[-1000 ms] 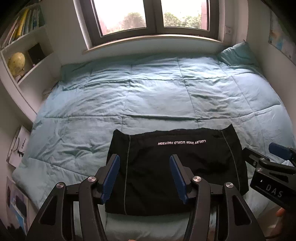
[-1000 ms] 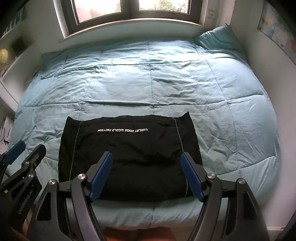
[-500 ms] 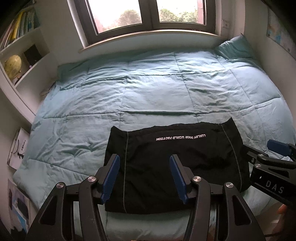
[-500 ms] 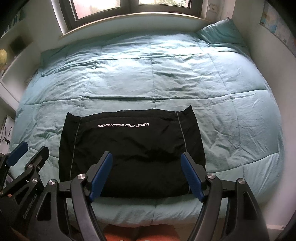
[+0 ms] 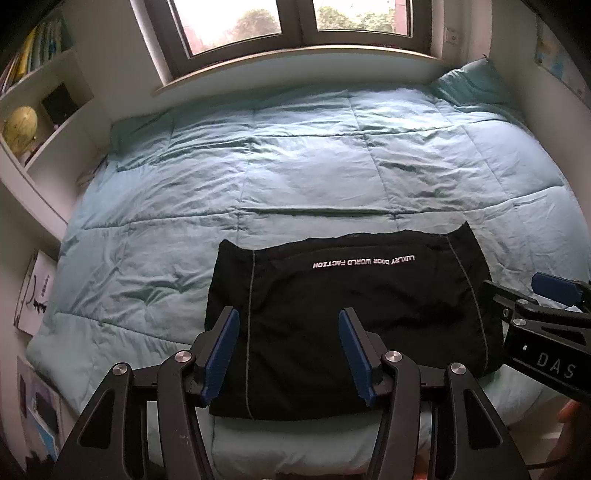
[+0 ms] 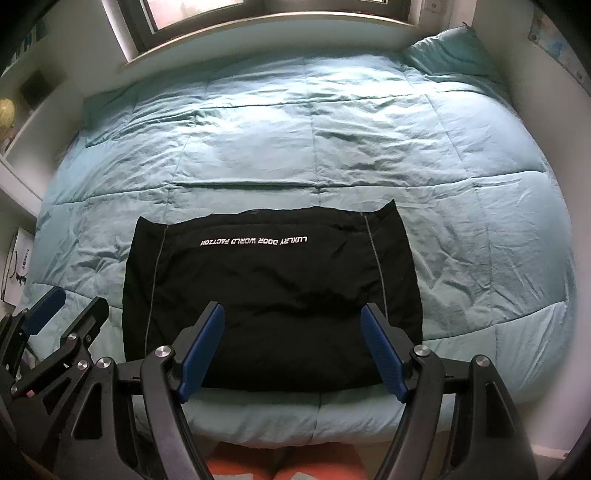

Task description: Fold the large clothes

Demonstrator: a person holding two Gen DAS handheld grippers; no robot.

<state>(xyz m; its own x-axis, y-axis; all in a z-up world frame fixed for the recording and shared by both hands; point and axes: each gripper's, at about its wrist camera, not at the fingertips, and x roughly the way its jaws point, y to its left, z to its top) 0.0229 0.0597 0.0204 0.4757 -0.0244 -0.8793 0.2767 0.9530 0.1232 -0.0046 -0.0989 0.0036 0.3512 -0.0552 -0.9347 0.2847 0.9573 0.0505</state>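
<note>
Left tool [image 5: 288, 352]: blue pads spread apart, nothing between them, held above the near edge of the black garment [image 5: 351, 325]. Right tool [image 6: 291, 347]: pads likewise spread wide, empty, above the same near edge.

Left wrist view only: the right tool enters from the right edge [image 5: 546, 325], its body lettered "DAS"; a fingertip shows at the lower right corner. Right wrist view only: the left tool enters from the lower left [image 6: 48, 332]; orange-red fabric [image 6: 280, 465] sits at the bottom of the frame, below the bed edge.

Garment [image 6: 273, 299]: folded to a flat, roughly rectangular block, lying on the near part of the teal quilt [image 6: 332, 147], close to the bed's foot edge. Thin grey piping runs down each side. White lettering "LUXLRY DOOR WORLD FACTION" reads upside down near the far edge. Surface mildly creased.

Farther: a teal pillow [image 5: 469, 85] at the far right corner; a window [image 5: 291, 22] above the sill. Left wrist view shows shelves with a yellow globe [image 5: 20, 123].
</note>
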